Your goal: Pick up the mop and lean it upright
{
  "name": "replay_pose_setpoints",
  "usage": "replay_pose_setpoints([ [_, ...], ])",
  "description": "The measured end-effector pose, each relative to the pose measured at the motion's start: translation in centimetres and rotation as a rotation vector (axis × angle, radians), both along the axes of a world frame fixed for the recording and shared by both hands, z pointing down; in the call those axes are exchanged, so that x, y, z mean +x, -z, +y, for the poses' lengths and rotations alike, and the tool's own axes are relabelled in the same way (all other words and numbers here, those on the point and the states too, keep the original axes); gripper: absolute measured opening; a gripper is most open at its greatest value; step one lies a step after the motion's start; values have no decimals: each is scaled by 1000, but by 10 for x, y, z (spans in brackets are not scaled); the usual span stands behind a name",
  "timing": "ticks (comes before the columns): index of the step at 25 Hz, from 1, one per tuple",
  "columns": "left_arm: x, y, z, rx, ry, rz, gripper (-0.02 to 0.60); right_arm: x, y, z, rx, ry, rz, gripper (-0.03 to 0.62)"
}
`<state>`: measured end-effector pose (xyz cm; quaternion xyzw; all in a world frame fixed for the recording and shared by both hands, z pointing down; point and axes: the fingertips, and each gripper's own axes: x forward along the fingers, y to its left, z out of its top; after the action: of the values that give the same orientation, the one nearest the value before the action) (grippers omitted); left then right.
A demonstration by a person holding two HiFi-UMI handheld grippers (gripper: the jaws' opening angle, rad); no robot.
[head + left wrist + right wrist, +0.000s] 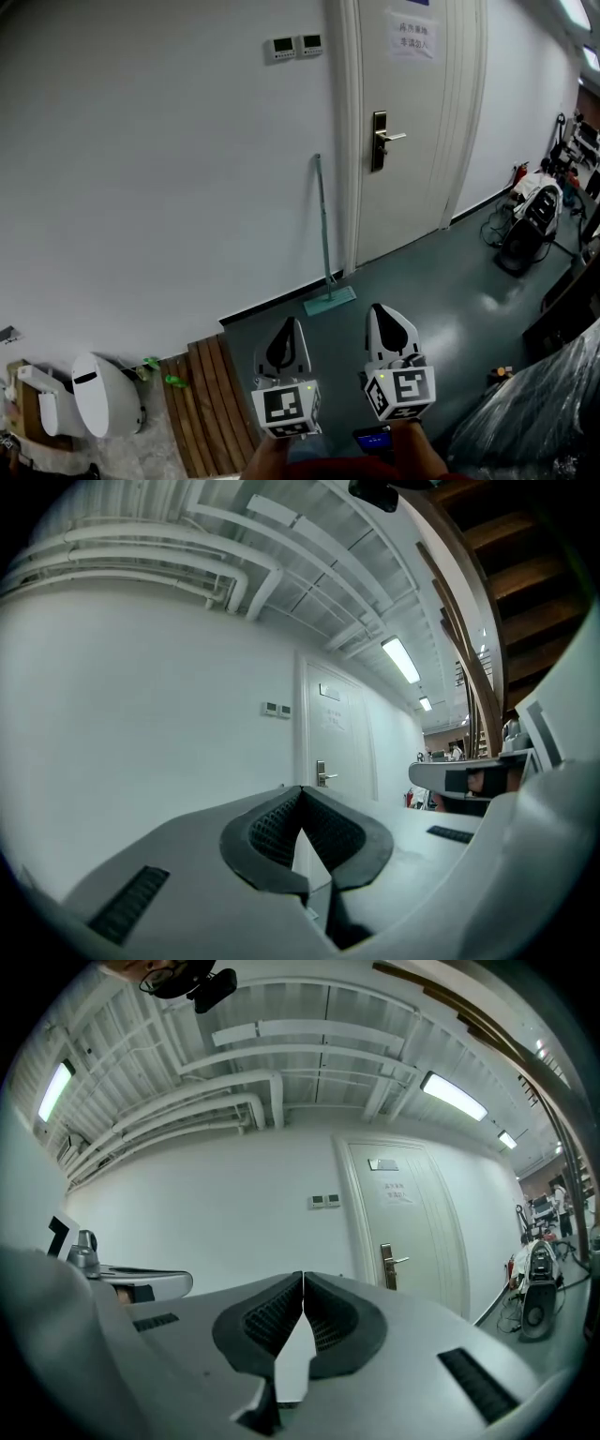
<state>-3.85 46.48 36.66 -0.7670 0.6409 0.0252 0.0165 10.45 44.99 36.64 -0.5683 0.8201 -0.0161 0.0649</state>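
finding: the mop (323, 234) stands well ahead of both sets of fingers, beyond a stretch of bare floor. its handle is near upright against the wall (169, 169), just left of the door (403, 112) frame, and its flat head (330, 300) rests on the floor at the foot of the wall.

left gripper (289, 323): fingers closed tip to tip, nothing between them, as its own view confirms (301, 789). right gripper (379, 309): fingers likewise closed and empty (302, 1277). both are held level, side by side and slightly apart, pointing toward the wall. neither touches the mop.

assessment: as things lie, the lean appears done. the step in hand is judged to be standing clear and checking the rest.

recommendations:
- keep both sets of fingers short of the handle; a brush against the upper shaft could slide it along the smooth wall.
- confirm the head sits flat, with the shaft tip bearing on the wall and not on the door frame.
- if a correction is needed, open one gripper before reaching, take the shaft around its middle, and steady the top with the other.
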Motion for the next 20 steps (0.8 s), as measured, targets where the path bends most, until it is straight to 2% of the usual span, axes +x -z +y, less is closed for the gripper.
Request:
replay_pose_setpoints([
  [6, -40, 7, -64, 11, -22, -9, 14, -45, 2, -66, -11, -19, 10, 18],
  [12, -70, 4, -114, 3, -53, -6, 14, -85, 0, -115, -11, -41, 75, 18],
  [20, -81, -5, -160, -10, -66, -5, 14, -96, -8, -156, -19, -64, 82, 18],
])
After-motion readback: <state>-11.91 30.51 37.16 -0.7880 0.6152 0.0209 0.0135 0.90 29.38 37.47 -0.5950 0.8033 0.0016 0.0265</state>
